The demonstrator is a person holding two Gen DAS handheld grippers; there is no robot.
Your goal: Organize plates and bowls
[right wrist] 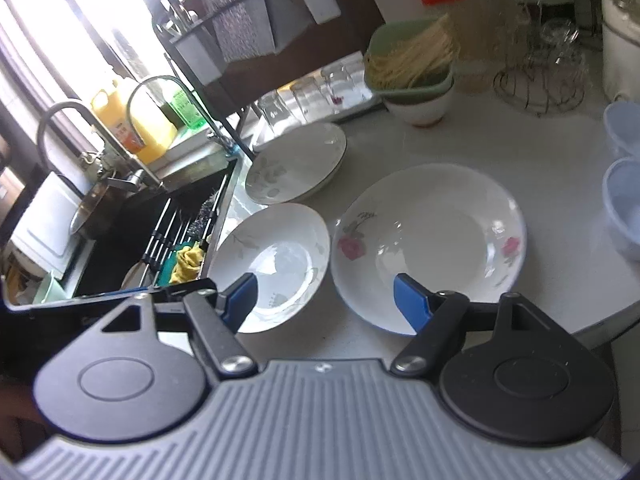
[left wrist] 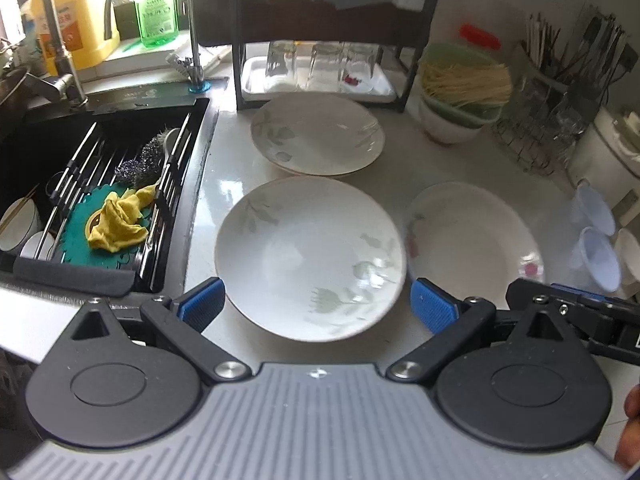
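A white plate with grey-green leaves [left wrist: 308,256] lies on the pale counter [left wrist: 400,168] beside the sink. My left gripper [left wrist: 318,304] hovers over its near rim, open, blue pads on either side of it and nothing gripped. Behind it rests a stack of similar leaf plates [left wrist: 316,134]. To the right lies a white plate with pink flowers [left wrist: 472,232]. In the right wrist view my right gripper [right wrist: 326,300] is open and empty. One pad is over the leaf plate [right wrist: 272,264], the other over the near rim of the pink-flower plate [right wrist: 428,244]. The stack [right wrist: 296,168] lies further back.
A black sink [left wrist: 48,152] with a rack, scrubbers and a yellow cloth [left wrist: 120,224] lies to the left. A dark shelf with upturned glasses [left wrist: 320,68] stands behind. A white bowl under a green noodle basket [right wrist: 416,96], a wire rack [left wrist: 536,128] and bluish tubs [right wrist: 624,208] fill the right.
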